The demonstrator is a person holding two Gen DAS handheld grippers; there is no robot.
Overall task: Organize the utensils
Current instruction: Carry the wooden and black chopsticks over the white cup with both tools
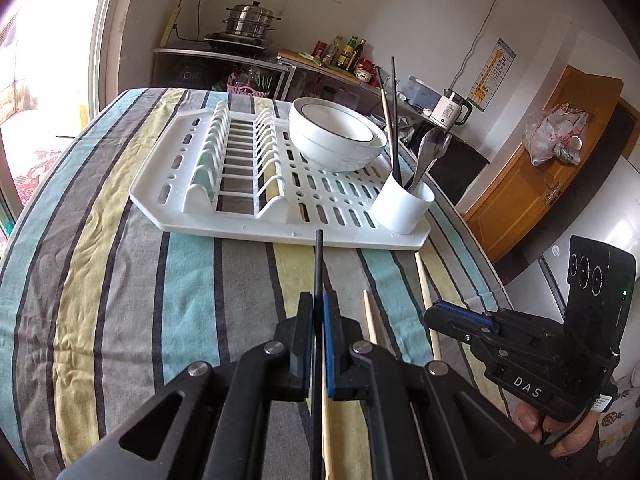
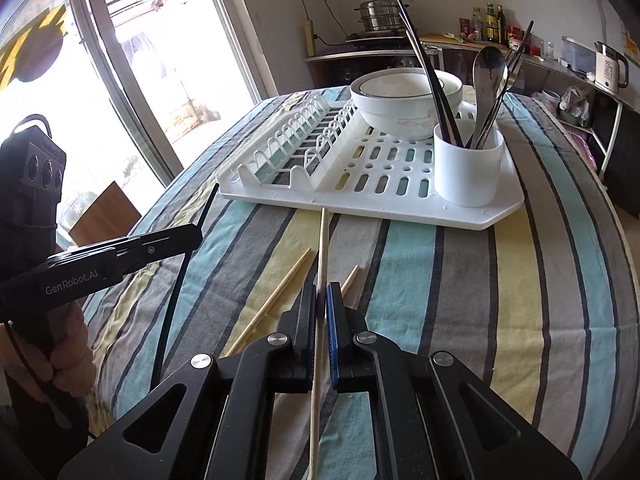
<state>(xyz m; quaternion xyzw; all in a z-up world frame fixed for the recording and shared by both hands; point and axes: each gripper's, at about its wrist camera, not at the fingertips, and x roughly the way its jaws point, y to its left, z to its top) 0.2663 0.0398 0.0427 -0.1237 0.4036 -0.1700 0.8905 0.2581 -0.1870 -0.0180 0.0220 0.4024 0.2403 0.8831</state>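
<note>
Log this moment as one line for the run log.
left gripper: shut on black chopstick | right gripper: shut on wooden chopstick | utensil cup: on rack

We can read only two markings with confidence. In the left wrist view, the white letters "DAS" stand on the black body of the right gripper (image 1: 434,312), low on its side just above the hand that holds it. In the right wrist view, the white wording "GenRobot.AI" runs along the black side of the left gripper (image 2: 198,236), near its handle. A wall chart (image 1: 494,74) with a yellow giraffe hangs on the far wall in the left wrist view; it carries rows of small print, but we cannot make out any of it. The white kettle (image 1: 454,110) bears a small mark, too blurred to read.
</note>
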